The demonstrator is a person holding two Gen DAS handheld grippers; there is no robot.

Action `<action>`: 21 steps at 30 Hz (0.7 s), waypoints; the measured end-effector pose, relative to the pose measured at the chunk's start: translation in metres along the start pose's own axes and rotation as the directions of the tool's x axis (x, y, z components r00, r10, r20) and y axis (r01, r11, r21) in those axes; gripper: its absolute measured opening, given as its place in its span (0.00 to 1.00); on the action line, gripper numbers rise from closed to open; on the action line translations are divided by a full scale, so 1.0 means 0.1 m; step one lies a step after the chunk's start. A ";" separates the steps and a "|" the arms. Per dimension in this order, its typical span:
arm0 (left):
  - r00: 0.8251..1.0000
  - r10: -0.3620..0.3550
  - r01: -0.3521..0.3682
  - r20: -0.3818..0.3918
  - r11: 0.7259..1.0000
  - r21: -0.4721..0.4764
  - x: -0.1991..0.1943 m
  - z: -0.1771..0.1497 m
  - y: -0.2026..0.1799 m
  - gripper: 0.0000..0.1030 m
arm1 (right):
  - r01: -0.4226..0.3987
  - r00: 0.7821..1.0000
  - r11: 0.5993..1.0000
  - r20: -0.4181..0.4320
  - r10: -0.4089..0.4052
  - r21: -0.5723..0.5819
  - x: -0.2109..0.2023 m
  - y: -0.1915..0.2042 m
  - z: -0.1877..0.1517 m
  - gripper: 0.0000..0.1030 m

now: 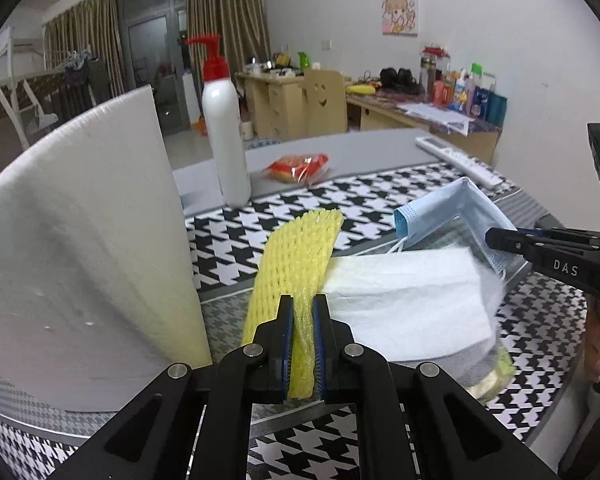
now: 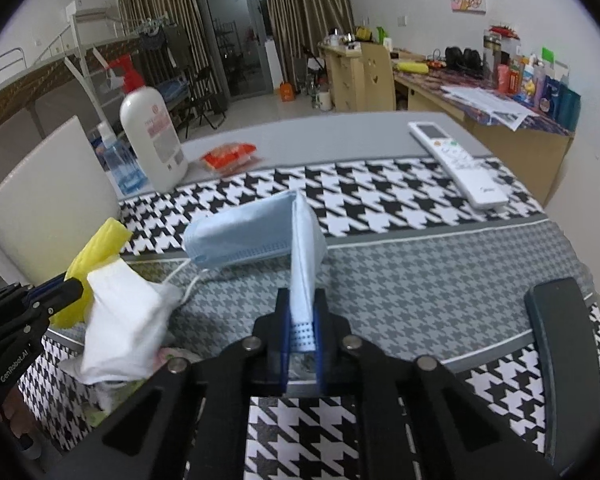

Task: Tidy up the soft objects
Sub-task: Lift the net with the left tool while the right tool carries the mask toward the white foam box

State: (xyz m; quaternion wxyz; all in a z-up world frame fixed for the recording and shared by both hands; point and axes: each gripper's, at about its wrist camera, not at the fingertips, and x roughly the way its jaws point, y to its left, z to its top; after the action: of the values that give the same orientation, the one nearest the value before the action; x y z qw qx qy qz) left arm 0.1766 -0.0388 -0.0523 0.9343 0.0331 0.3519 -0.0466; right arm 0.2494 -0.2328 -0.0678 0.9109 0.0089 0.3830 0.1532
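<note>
My left gripper (image 1: 303, 304) is shut on one end of a yellow foam net sleeve (image 1: 300, 248), which sticks out forward from the jaws. A folded white tissue (image 1: 404, 296) rests against the net's right side, over a clear container (image 1: 496, 368). My right gripper (image 2: 302, 300) is shut on the edge of a light blue face mask (image 2: 256, 232), whose far half bends to the left above the houndstooth cloth. The left wrist view shows the right gripper (image 1: 496, 240) pinching the mask (image 1: 456, 208). In the right wrist view, the left gripper (image 2: 74, 288) holds the net (image 2: 96, 248) beside the tissue (image 2: 120, 320).
A white foam board (image 1: 84, 248) stands close on the left. Behind it are a white pump bottle (image 1: 226, 132) and a red snack packet (image 1: 298, 166). A white remote (image 2: 460, 164) lies at the far right. A dark curved object (image 2: 560, 320) sits near right.
</note>
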 end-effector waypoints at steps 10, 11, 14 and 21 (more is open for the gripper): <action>0.994 -0.057 0.056 0.088 0.998 0.011 -0.35 0.05 0.01 0.10 | -0.003 0.995 1.000 0.103 0.002 0.016 -0.38 0.04 0.04 0.12; 0.993 -0.066 0.065 0.103 0.998 0.013 -0.40 0.05 0.02 0.10 | 0.000 0.994 1.000 0.111 -0.002 0.016 -0.41 0.05 0.04 0.12; 0.988 -0.104 0.103 0.114 0.995 0.015 -0.48 0.05 0.02 0.10 | -0.007 0.992 1.000 0.127 0.004 0.019 -0.48 0.07 0.04 0.12; 0.984 -0.106 0.105 0.140 0.994 0.016 -0.59 0.04 0.06 0.10 | -0.004 0.988 1.000 0.157 0.003 0.006 -0.61 0.17 0.03 0.12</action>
State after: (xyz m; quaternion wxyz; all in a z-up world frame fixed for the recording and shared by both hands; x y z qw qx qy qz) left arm 0.1358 -0.0292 -0.0108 0.9529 0.0149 0.2861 -0.0997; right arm 0.2072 -0.2334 -0.0210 0.9379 0.0245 0.3107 0.1524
